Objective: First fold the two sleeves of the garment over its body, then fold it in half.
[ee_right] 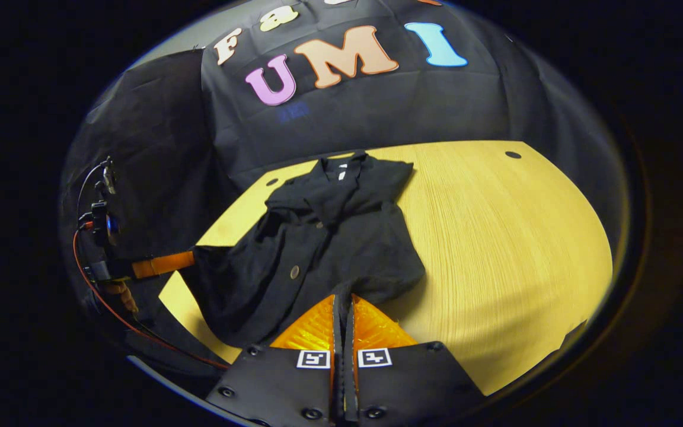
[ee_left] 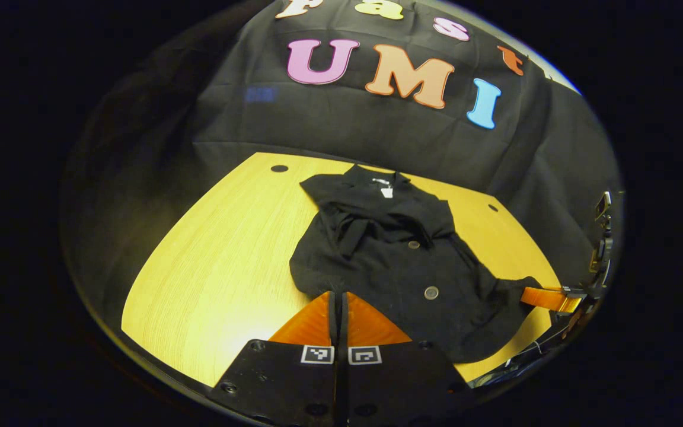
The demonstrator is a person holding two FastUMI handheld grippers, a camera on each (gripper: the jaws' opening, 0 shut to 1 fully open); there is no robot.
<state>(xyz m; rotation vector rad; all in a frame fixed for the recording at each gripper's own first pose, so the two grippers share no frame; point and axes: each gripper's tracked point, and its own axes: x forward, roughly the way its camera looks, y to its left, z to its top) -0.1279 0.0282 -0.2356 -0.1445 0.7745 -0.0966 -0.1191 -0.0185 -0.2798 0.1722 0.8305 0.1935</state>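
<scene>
Since both sleeves already lie bunched across the garment's chest, the sleeve step looks done, and the fold-in-half looks to be the step in hand, w/ both grippers pinched on the near hem.

In the left gripper view, the left hand-held gripper has its fingers pressed together, and the tips sit right at the hem's near-left corner; fabric appears nipped between them, tho the dark cloth makes the bite hard to confirm. Same story in the right gripper view: the right hand-held gripper is closed, tips buried in the hem edge at the near-right part of the garment. Each view also catches the other gripper farther off at the hem's far corner, approx. level w/ the cloth.

Next move, as I judge it: lift both hem corners together, carry them up & over toward the collar, keep the two sides even so the fold line runs straight across the middle, then lay down and let go. Risk: one corner slipping out, or the tucked sleeves dragging loose.

The garment is a black button-front shirt, lying face up on the yellow bench, collar toward the booth wall, hem toward the person. Two buttons show down the placket. Cloth is soft, rumpled, not flat; the hem sags slightly over the bench's near edge.
</scene>
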